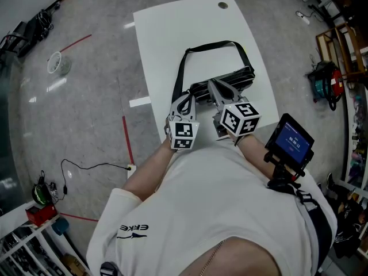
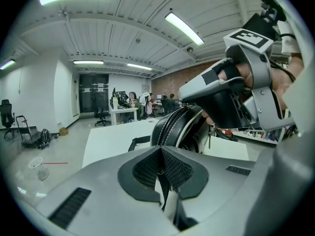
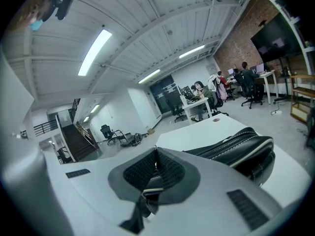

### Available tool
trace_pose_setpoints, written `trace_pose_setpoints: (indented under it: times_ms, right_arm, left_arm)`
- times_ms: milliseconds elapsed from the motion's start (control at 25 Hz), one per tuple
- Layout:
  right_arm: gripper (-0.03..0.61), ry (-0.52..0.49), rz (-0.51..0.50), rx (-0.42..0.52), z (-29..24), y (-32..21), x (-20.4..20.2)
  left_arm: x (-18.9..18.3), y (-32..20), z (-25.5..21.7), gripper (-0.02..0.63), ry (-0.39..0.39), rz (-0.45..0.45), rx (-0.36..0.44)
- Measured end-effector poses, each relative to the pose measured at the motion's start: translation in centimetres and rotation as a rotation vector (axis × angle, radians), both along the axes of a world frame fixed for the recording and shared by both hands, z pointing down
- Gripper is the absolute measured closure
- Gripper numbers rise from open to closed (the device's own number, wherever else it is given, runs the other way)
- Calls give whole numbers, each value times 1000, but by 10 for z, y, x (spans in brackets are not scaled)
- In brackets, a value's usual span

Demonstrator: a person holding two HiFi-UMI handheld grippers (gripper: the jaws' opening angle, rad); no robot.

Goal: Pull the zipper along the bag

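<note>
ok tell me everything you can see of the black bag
The black bag is a slim, leather-looking shoulder bag with pale stitching, lying on the white table. Its long strap loops away from the person. A zipper runs along its top edge. At its near end the left hand-held gripper is shut on a thin black strip and the right hand-held gripper on a stitched black tab; both seem to belong to the bag.
</note>
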State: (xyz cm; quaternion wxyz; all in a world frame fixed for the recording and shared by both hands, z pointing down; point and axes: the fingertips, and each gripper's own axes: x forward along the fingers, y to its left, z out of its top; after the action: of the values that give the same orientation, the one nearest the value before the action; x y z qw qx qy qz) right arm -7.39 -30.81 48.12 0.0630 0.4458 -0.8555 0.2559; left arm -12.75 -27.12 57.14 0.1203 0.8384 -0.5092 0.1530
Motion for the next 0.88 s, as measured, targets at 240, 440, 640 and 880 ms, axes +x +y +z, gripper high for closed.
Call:
trace_pose_setpoints:
  times_ms: [240,440,640,880]
  right_arm:
    - [569,18,-7,0,2,1,-3]
    - [569,36,-21,2,3,3,-8]
    - [569,74,-42,7,6,5,-13]
    - [568,143,-62,17,11,7,-16]
  left_arm:
    - [5,-3,-1,611,0,9,9]
    - [11,-4,-3,611,8,20,9]
    - [17,-5,-2,611,15,35,7]
    - [25,-6,-5,611,23,56,20]
